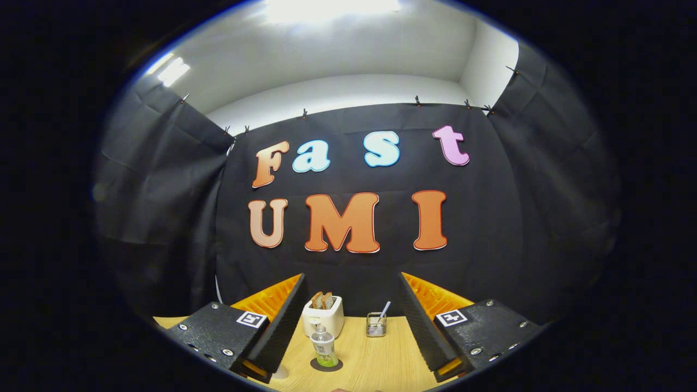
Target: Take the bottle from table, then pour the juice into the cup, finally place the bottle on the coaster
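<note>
Bottle (324,347) — clear plastic — upright on round coaster (326,365), tool (351,321) spread apart.

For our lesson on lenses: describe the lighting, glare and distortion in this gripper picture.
Gripper view: a ceiling light burns out to white glare overhead; fisheye bending curves the walls and the light wooden table; the small clear plastic bottle on its dark round coaster stays sharp, between the open gripper fingers, with soft shadows.
</note>
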